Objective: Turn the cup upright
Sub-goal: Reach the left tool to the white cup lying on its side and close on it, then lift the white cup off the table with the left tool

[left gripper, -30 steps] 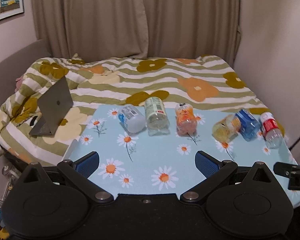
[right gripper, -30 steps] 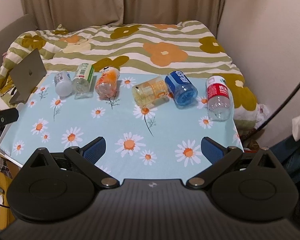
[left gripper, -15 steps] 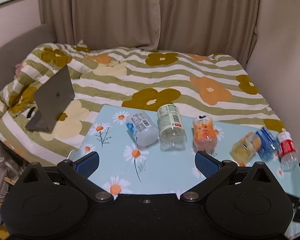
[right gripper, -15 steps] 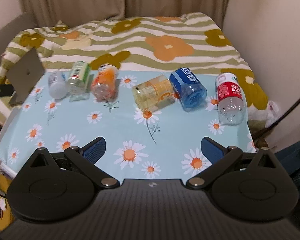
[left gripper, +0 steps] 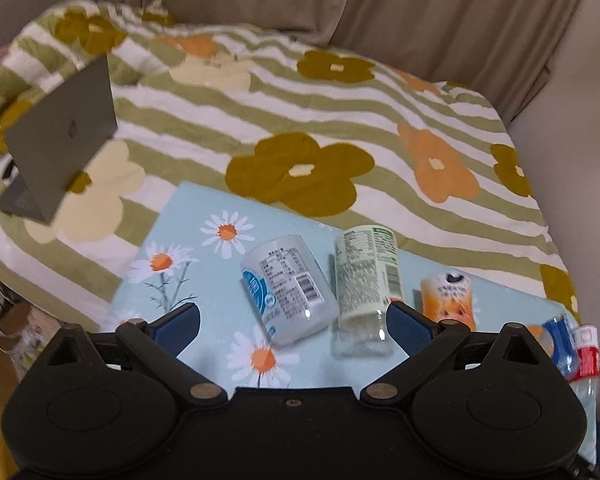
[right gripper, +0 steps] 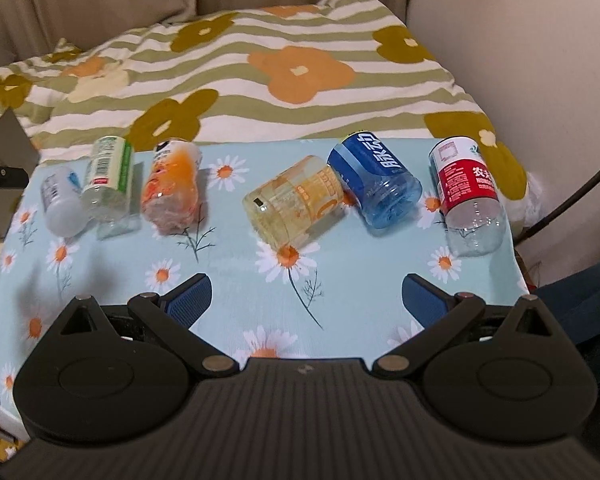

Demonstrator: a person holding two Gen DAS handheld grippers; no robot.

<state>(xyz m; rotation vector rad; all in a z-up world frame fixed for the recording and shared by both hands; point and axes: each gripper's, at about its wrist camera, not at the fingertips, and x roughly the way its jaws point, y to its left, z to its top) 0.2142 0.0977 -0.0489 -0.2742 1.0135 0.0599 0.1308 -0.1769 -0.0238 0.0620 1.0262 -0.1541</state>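
Note:
Several cut-bottle cups lie on their sides in a row on a light blue daisy cloth [right gripper: 228,280]. From left: a white cup [left gripper: 286,288] [right gripper: 60,204], a green-label cup [left gripper: 366,280] [right gripper: 108,184], an orange cup [left gripper: 450,294] [right gripper: 172,188], a yellow cup [right gripper: 296,204], a blue cup [right gripper: 374,180] and a red-label cup [right gripper: 468,192]. My left gripper [left gripper: 294,322] is open, low over the white cup, which lies between its fingers. My right gripper [right gripper: 308,298] is open and empty, in front of the yellow cup.
The cloth covers a board at the foot of a bed with a striped flower quilt [left gripper: 300,120]. An open grey laptop [left gripper: 60,140] stands on the quilt at the left. Curtains and a wall lie behind. A black cable [right gripper: 572,196] hangs at the right.
My left gripper has moved forward and down towards the white and green-label cups. My right gripper has moved a little closer to the row. Both stay open.

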